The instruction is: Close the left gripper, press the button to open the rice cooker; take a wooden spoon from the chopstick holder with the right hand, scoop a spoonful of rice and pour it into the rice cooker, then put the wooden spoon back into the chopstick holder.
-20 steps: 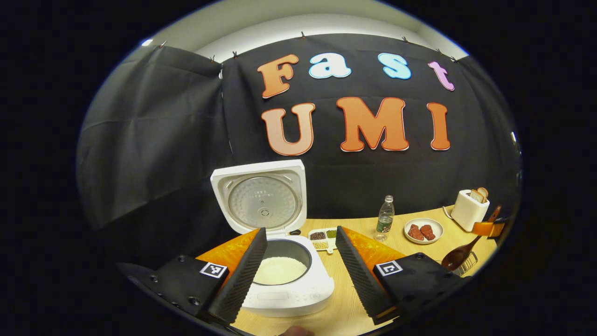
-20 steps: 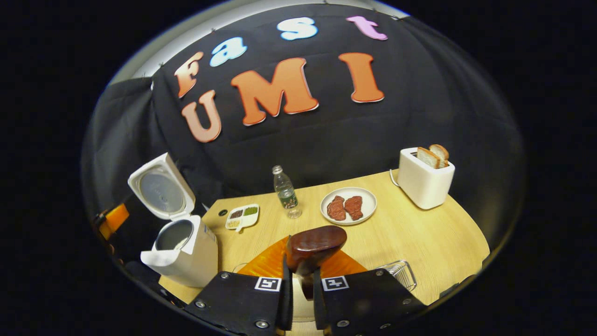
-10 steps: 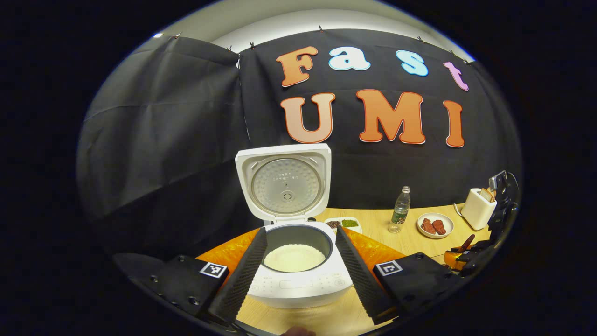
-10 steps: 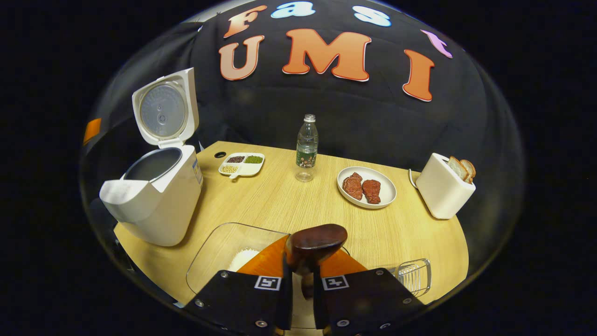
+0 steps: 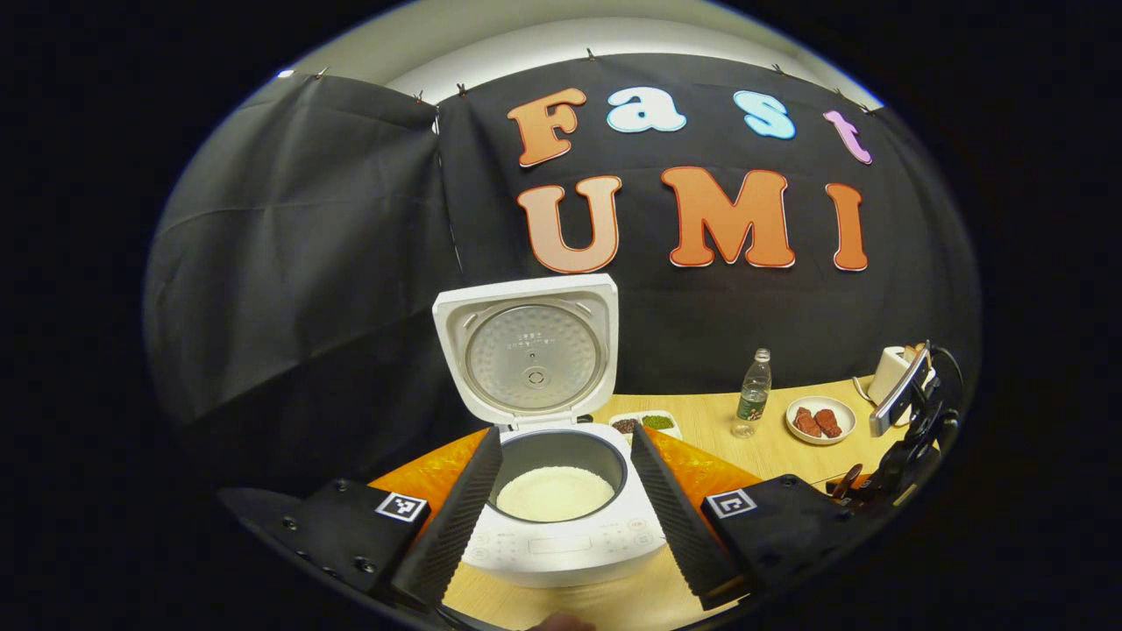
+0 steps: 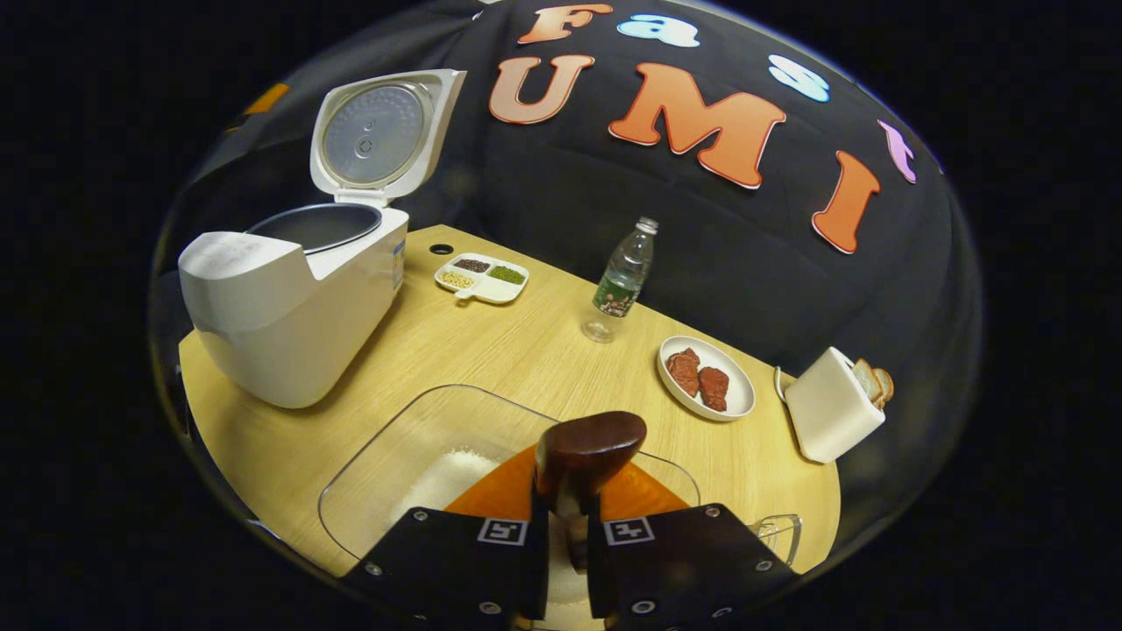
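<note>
Right tool (image 6: 565, 535) clamped on the wooden spoon (image 6: 585, 451), above the clear rice container (image 6: 412, 447) at the worktop's (image 6: 526, 350) near edge. Left tool (image 5: 561, 508) wide open, empty, facing the open rice cooker (image 5: 561, 491) at the left edge.

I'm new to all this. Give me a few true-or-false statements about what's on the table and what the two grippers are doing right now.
1. The rice cooker lid stands open. True.
2. The right gripper holds nothing. False: its fingers are shut on the wooden spoon.
3. The plate holds bread. False: it holds two reddish pieces of meat; the bread sits in the toaster.
4. The left gripper is open. True.
5. The water bottle stands upright on the table. True.
</note>
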### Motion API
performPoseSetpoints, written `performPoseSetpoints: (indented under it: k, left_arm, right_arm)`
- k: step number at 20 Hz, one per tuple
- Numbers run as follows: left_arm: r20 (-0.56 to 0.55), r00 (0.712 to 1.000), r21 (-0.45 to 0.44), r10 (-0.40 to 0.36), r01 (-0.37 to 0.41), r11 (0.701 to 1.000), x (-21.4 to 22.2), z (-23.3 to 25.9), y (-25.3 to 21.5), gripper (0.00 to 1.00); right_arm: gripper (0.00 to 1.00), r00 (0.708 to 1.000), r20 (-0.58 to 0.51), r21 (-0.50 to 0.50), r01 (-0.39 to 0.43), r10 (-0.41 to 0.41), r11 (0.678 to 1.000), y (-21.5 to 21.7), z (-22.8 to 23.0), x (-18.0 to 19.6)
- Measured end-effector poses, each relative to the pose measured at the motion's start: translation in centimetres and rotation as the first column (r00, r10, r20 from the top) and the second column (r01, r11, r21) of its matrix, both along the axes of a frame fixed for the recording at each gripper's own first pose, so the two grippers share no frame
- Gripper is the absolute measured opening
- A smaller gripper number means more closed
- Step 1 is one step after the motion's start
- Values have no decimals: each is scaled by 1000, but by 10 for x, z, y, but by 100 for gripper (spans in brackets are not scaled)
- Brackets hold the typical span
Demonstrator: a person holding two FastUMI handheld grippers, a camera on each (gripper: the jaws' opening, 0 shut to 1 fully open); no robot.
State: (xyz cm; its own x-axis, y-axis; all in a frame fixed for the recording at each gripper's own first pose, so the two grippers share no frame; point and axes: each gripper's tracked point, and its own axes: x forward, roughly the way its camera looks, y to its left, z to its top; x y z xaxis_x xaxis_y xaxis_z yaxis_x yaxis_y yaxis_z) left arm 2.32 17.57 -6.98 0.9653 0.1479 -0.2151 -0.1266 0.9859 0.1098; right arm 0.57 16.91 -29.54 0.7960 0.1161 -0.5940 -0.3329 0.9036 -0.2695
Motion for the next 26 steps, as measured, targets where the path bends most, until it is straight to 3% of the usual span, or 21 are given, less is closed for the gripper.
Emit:
performPoseSetpoints:
  k: [1, 4, 8, 10, 11, 12, 17, 18, 21, 22, 24, 26]
  left_arm:
    - [2, 1000, 0, -1, 1, 1000, 0, 0, 0, 100]
    - [-5, 1000, -3, 1, -1, 1000, -1, -2, 0, 96]
    - [-18, 1000, -1, 21, -21, 1000, -6, -6, 10, 100]
    - [-20, 999, 3, 33, -33, 999, -10, -6, 17, 96]
    - [-20, 999, 5, 38, -38, 999, -12, -7, 20, 100]
    - [-21, 999, 8, 43, -43, 999, -14, -6, 23, 96]
    - [-33, 998, 16, 58, -58, 998, -19, -12, 35, 96]
    - [-34, 998, 19, 56, -56, 998, -18, -10, 35, 100]
    - [-28, 999, 32, 43, -42, 999, -16, -7, 33, 100]
    - [-26, 999, 35, 37, -36, 999, -16, -5, 31, 96]
    - [-22, 999, 40, 27, -26, 999, -17, -6, 28, 100]
    - [-24, 1000, 36, 18, -17, 999, -14, -6, 22, 96]
  right_arm:
    - [18, 1000, -5, 12, 0, 0, 1000, 2, 1, -1]
    - [14, 999, -49, 133, 29, -22, 991, 14, 1, -1]
    - [18, 979, -191, 385, 141, -71, 912, 39, -3, -4]
    - [18, 959, -272, 477, 204, -77, 855, 49, -7, -8]
    - [18, 952, -293, 507, 232, -87, 830, 49, -7, -6]
    - [17, 943, -320, 525, 259, -94, 811, 48, -10, -6]
    - [17, 885, -452, 630, 407, -114, 661, 40, -19, 0]
    - [18, 872, -476, 637, 430, -113, 640, 37, -21, -1]
    - [17, 829, -547, 668, 515, -114, 537, 26, -25, -2]
    - [18, 820, -561, 680, 536, -117, 500, 21, -24, -2]
    - [17, 806, -579, 706, 571, -124, 419, 9, -19, 0]
    - [18, 796, -588, 722, 597, -144, 350, -6, -15, 3]
